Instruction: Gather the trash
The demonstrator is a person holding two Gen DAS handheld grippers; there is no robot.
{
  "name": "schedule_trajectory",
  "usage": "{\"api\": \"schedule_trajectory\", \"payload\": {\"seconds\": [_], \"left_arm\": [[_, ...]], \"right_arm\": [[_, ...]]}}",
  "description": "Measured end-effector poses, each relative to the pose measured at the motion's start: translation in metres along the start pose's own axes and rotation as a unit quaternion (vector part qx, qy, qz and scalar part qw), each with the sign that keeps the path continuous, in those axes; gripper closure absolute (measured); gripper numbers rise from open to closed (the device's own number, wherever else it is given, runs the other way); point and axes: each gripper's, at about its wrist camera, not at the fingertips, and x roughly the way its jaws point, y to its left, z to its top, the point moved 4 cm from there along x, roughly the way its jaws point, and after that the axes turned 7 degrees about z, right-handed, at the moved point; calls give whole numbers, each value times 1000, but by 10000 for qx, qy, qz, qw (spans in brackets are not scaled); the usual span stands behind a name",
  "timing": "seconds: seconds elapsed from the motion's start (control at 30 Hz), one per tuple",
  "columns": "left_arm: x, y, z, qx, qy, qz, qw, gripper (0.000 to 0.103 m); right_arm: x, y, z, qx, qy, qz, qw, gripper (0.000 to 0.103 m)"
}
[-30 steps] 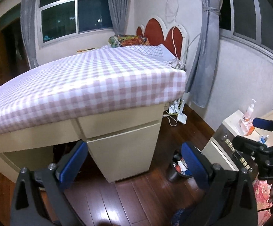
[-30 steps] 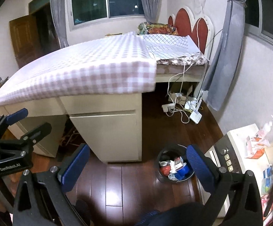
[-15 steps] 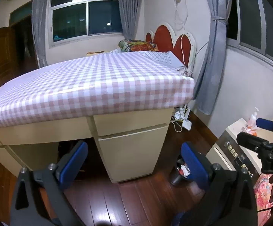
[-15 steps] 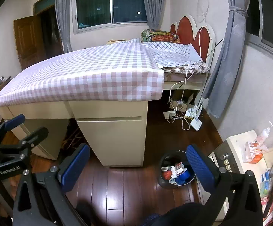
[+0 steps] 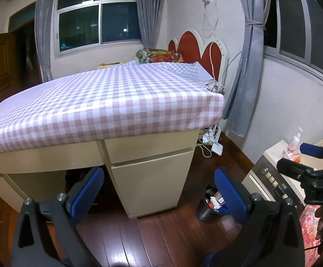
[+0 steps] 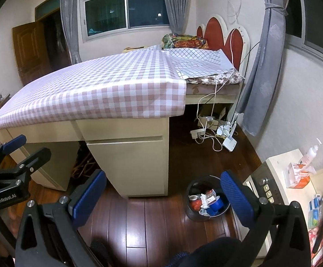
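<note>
Blue-padded left gripper sat at the bottom of the left wrist view, jaws spread wide, nothing between them. Right gripper in the right wrist view was the same: spread, empty. Both hung well above the wood floor.

Left to right in the right wrist view: checked cloth over the desk at centre left, cream cabinet under it, tangle of cables on the floor at centre right, then the black trash bin at lower right, just left of the right blue pad. Bin already held scraps, red, white and blue bits. A white appliance stood just beside the bin at far right, with a pump bottle on top.

Risks, as judgement: bin sat tight between cabinet and appliance, so a low reach could knock a finger on the appliance edge or tip the bin and spill what it held. No loose trash was visible on the floor or cloth, so a wrong pick, e.g. the cables or the bottle, was possible. The fisheye bend also made the bin rim hard to line up.

Versus a second earlier: both cameras had tilted up and pulled back. More window and wall showed, the bin sat lower in frame. Jaws were unchanged, spread throughout.
</note>
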Motion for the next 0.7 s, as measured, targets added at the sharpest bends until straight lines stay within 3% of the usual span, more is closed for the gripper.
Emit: {"api": "schedule_trajectory", "payload": {"seconds": [0.7], "left_arm": [[3, -4, 2, 31, 16, -49, 10000, 2]], "right_arm": [[2, -1, -1, 16, 7, 1, 10000, 0]]}}
